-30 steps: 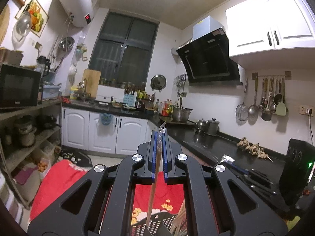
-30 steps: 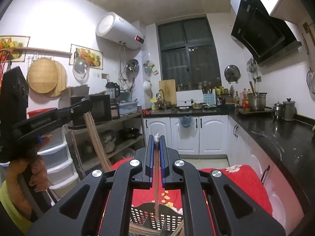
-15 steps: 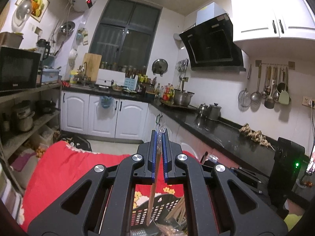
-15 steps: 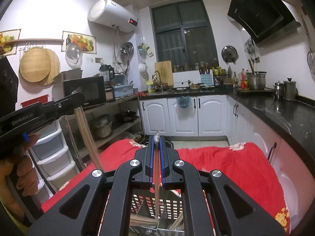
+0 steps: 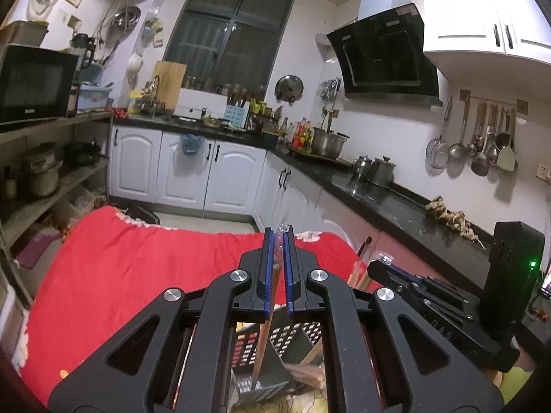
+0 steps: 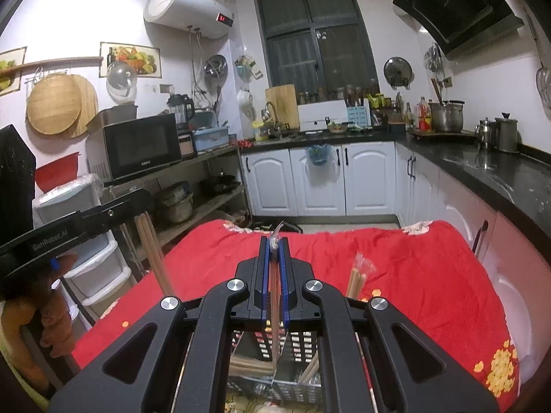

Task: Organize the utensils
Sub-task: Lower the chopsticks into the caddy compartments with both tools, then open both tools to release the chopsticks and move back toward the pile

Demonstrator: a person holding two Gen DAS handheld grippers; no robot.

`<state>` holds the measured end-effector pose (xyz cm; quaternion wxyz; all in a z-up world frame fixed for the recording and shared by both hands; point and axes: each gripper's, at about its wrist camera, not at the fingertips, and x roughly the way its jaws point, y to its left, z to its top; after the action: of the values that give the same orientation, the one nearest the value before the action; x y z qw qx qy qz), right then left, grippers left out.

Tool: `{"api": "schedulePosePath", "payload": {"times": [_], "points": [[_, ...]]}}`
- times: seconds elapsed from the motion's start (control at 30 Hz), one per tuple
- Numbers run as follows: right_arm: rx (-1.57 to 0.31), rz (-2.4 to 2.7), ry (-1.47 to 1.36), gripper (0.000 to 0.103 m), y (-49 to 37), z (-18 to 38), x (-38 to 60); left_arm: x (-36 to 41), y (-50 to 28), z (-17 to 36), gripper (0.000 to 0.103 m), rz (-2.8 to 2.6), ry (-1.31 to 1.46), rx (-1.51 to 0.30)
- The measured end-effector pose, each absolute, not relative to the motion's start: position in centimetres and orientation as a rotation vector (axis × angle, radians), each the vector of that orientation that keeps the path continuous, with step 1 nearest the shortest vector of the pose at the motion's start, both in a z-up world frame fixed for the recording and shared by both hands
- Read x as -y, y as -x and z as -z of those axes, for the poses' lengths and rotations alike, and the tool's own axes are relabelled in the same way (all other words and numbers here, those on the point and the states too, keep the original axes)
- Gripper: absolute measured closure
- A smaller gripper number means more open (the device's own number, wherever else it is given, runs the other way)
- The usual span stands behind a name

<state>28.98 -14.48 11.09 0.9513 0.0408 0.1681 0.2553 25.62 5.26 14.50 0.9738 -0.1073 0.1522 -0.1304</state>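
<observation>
From where I stand the window (image 6: 316, 38) is my mark. Up and to its left I see the white water heater (image 6: 187, 8); further left and lower, the black microwave (image 6: 141, 144) sits on a shelf. Directly under the window a wooden cutting board (image 6: 281, 105) leans on the wall, above white cabinet doors (image 6: 310, 182). To the window's right hangs the black range hood (image 5: 385, 51), and beyond it a rail of ladles (image 5: 482, 137). A steel pot (image 6: 446, 117) stands on the black counter (image 6: 482, 168) right of the window. Below it all spreads a red cloth (image 6: 413, 268).
</observation>
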Motion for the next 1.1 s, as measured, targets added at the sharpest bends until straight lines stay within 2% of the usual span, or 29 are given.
{"api": "schedulePosePath", "payload": {"times": [0.3,0.37,0.43,0.5,0.57,0.63,0.77,0.83,1.0,1.1], "points": [[-0.376,-0.522,-0.086,0.097,-28.7,-10.5,14.7,-5.9,-25.7,-12.9,0.100,0.254,0.234,-0.355],[-0.383,-0.520,-0.085,0.096,-28.6,-10.3,14.7,-5.9,-25.6,-12.9,0.096,0.250,0.233,-0.356],[-0.385,-0.519,-0.087,0.086,-28.4,-10.3,14.9,-6.0,-25.4,-12.9,0.089,0.248,0.236,-0.356],[-0.388,-0.520,-0.088,0.083,-28.3,-10.3,15.0,-6.2,-25.2,-12.9,0.086,0.248,0.243,-0.357],[-0.389,-0.520,-0.088,0.082,-28.2,-10.3,15.1,-6.3,-24.9,-13.0,0.079,0.245,0.246,-0.355],[-0.389,-0.520,-0.091,0.075,-28.0,-10.3,15.3,-6.6,-24.6,-13.1,0.065,0.236,0.252,-0.354],[-0.390,-0.522,-0.093,0.069,-27.7,-10.3,15.4,-6.9,-24.0,-13.2,0.052,0.232,0.262,-0.350],[-0.388,-0.523,-0.097,0.063,-27.4,-10.3,15.7,-7.1,-23.6,-13.4,0.041,0.230,0.264,-0.345],[-0.385,-0.524,-0.100,0.059,-26.7,-10.3,16.2,-7.4,-22.6,-13.6,0.023,0.220,0.266,-0.330],[-0.384,-0.524,-0.101,0.055,-26.4,-10.3,16.5,-7.5,-22.1,-13.7,0.016,0.211,0.267,-0.325]]}}
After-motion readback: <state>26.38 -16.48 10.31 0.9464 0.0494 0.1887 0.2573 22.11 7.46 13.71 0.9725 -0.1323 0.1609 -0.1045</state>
